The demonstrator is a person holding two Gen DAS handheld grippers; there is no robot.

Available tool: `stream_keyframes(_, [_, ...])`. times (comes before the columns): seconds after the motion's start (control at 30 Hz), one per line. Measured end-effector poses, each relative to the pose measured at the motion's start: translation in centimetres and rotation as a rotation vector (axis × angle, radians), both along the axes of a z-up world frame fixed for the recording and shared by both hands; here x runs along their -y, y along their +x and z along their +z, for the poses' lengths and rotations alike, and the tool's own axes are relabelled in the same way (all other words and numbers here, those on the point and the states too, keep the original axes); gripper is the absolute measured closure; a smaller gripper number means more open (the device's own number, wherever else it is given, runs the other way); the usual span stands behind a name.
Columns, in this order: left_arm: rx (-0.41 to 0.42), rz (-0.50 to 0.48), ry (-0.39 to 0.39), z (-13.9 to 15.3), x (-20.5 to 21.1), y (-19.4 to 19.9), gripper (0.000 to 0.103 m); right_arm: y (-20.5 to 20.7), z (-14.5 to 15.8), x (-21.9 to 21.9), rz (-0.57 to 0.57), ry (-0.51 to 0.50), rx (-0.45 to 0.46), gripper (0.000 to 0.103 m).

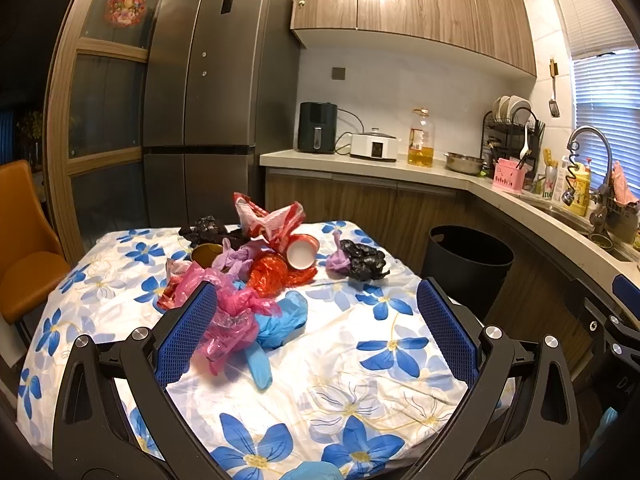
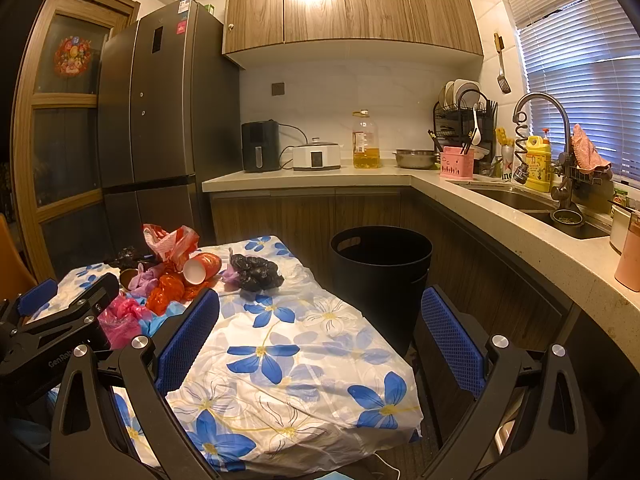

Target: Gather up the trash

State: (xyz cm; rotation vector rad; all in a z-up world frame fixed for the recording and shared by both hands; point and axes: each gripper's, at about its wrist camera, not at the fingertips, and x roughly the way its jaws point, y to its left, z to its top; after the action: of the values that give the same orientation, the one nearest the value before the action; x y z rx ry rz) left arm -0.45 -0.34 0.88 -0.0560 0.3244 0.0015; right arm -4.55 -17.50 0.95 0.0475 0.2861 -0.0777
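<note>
Jaws of both grippers stood wide and empty, crumpled pink bag [image 1: 234, 322] just ahead of the left gripper [image 1: 316, 334]: light, soft, likely best pinched at its bunched middle.

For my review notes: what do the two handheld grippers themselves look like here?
Both look alike: the left gripper and right gripper have black plastic linkage arms with triangular cut-outs and silver round pivot bolts. Their fingers carry blue pads with a fine dotted grid texture. The right wrist view shows white "GenRob" lettering on the left gripper's black body. No sleeves or cables show.
</note>
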Motion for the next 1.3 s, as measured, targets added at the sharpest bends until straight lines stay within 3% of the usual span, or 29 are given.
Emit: stream_keyframes(1.3, [0.002,-0.002,-0.004,-0.11,-0.05,-0.04,0.005,-0.03,-0.31,-0.42,0.000,0.001,-0.004,0.005])
